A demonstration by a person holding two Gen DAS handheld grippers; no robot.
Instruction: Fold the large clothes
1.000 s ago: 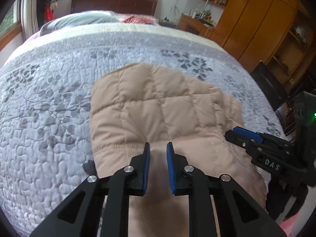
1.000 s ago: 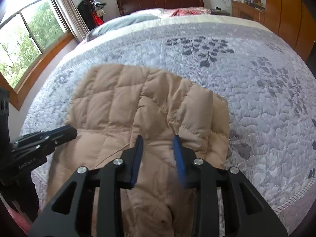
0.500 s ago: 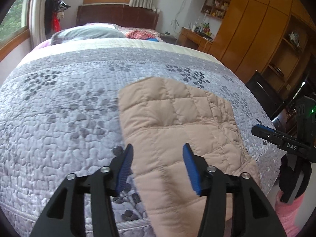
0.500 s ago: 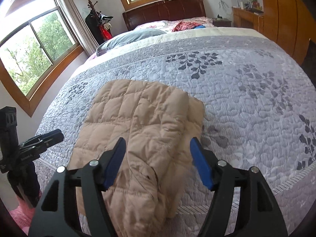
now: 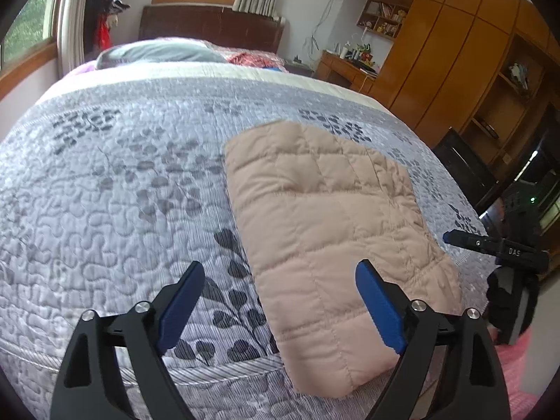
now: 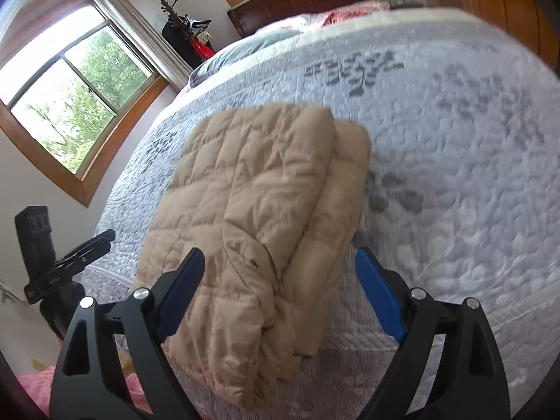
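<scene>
Quilted jacket (image 5: 325,231) folded on bed (image 5: 115,189): soft, puffy, likely light, springy. Grip layered edge. Left gripper (image 5: 280,301), right gripper (image 6: 280,290): fingers wide, empty.

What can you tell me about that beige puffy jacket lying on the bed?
The jacket is beige, quilted in padded squares, apparently soft down-like fabric. It lies folded into a thick oblong bundle, layers stacked and showing along its right edge, on the grey leaf-patterned bedspread, its near end at the bed's edge. Only the bedspread touches it; neither open gripper does.
</scene>
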